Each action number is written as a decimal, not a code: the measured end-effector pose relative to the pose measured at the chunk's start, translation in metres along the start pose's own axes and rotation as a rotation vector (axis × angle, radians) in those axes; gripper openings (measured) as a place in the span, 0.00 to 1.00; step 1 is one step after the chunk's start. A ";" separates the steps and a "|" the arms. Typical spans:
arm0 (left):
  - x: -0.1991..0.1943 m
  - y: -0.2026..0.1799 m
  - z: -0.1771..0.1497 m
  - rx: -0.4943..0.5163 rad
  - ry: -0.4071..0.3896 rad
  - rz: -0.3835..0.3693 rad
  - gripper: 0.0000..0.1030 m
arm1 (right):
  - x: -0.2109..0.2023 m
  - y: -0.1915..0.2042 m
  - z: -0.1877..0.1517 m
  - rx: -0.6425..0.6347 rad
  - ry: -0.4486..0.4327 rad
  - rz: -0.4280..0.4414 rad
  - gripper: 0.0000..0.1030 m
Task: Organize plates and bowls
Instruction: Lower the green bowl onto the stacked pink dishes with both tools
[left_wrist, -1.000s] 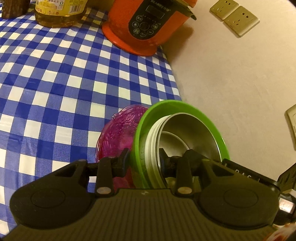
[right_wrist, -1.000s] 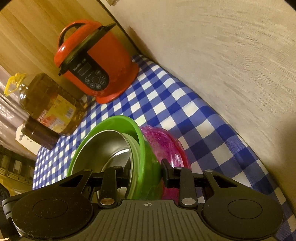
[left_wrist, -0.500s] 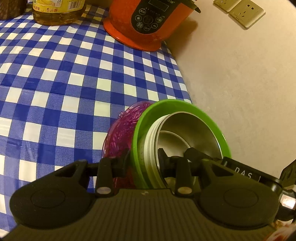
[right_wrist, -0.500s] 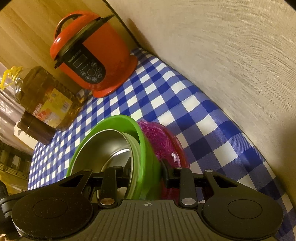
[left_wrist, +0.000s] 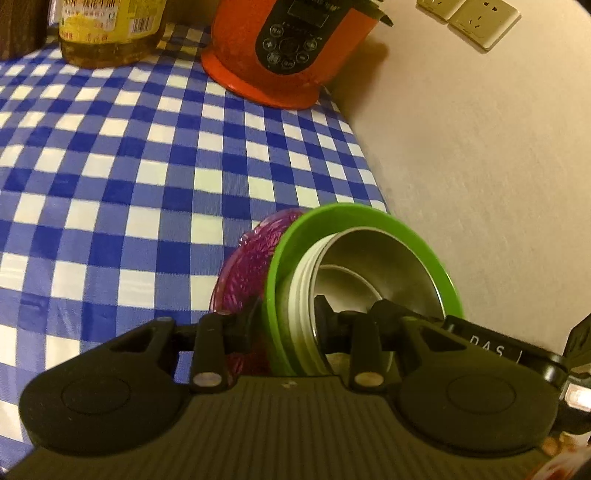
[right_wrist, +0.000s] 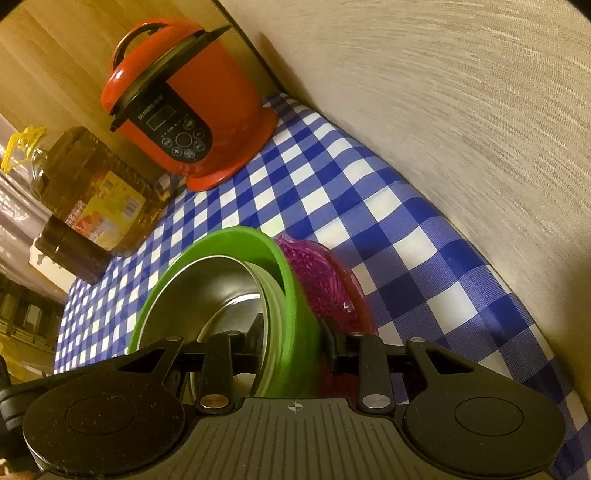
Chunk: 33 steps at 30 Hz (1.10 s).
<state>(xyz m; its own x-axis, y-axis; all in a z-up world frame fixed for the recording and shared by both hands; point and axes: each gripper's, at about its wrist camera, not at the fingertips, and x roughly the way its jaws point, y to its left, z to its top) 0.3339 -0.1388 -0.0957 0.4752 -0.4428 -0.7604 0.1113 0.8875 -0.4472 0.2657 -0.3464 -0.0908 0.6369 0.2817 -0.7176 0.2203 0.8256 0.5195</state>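
Observation:
A nested stack is held tilted on edge over the checked tablecloth (left_wrist: 110, 166), close to the wall. It is a green bowl (left_wrist: 354, 218) (right_wrist: 221, 236) with white rims (left_wrist: 301, 295) and a steel bowl (left_wrist: 388, 266) (right_wrist: 214, 291) inside, backed by a purple patterned plate (left_wrist: 243, 266) (right_wrist: 325, 273). My left gripper (left_wrist: 288, 317) is shut on the stack's rim, one finger inside the steel bowl and one against the green bowl's outside. On the opposite side my right gripper (right_wrist: 291, 332) clamps the rim the same way. Whether the plate touches the table is hidden.
A red electric cooker (left_wrist: 291, 51) (right_wrist: 184, 110) stands at the back by the wall. Beside it are a large oil bottle (left_wrist: 110, 33) (right_wrist: 92, 192) and a dark jar (right_wrist: 70, 251). Wall sockets (left_wrist: 476, 18) sit above the cooker.
Both grips stay on the stack as before. The views tilt only slightly and the stack keeps its place.

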 end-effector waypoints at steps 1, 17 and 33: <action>-0.001 -0.001 0.000 0.004 -0.004 0.003 0.27 | 0.000 0.000 0.000 -0.003 0.000 0.000 0.30; -0.012 -0.002 -0.004 0.009 -0.025 0.011 0.29 | -0.012 0.000 0.000 -0.008 -0.019 0.006 0.36; -0.040 0.002 -0.020 -0.014 -0.062 0.033 0.48 | -0.041 0.005 -0.006 -0.005 -0.058 0.011 0.46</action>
<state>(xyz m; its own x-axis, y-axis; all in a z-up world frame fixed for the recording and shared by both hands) 0.2975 -0.1224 -0.0758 0.5316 -0.4044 -0.7442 0.0826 0.8992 -0.4296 0.2367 -0.3513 -0.0617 0.6812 0.2615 -0.6838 0.2096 0.8253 0.5244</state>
